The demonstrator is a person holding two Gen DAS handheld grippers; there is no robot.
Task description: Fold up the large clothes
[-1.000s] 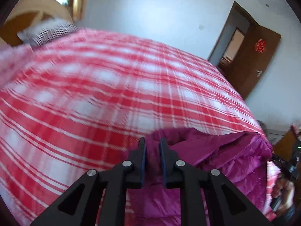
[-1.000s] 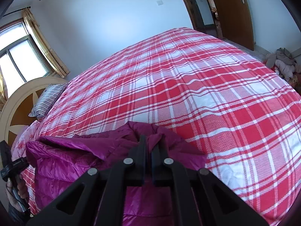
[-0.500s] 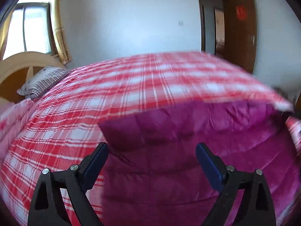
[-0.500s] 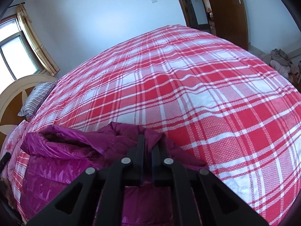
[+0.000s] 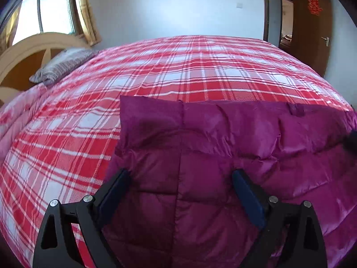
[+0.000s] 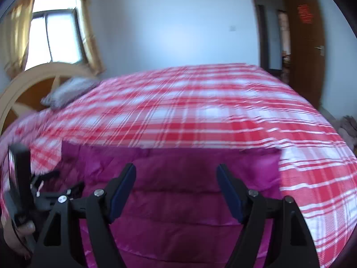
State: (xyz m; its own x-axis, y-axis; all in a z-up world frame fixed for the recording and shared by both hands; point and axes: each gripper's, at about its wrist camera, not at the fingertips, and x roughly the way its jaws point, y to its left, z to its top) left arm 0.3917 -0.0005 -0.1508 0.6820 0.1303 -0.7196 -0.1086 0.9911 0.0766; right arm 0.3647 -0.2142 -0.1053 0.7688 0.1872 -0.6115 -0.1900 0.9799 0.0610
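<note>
A magenta quilted down jacket (image 5: 223,147) lies spread flat on the near part of the red-and-white plaid bed (image 5: 178,67); it also shows in the right wrist view (image 6: 178,189). My left gripper (image 5: 180,178) is open and empty, its jaws wide apart just above the jacket's left part. My right gripper (image 6: 176,174) is open and empty above the jacket's right part. The left gripper's body (image 6: 33,192) shows at the left edge of the right wrist view.
A striped pillow (image 5: 62,64) and a wooden headboard (image 5: 24,51) stand at the far left. A window with yellow curtains (image 5: 84,11) is behind them. A brown door (image 5: 312,22) stands open at the far right. Clothes (image 6: 348,127) lie on the floor at right.
Both grippers let go of the jacket and opened: the left first, then the right. The jacket, bunched up before, now lies flat on the bed. Both cameras swung level.
</note>
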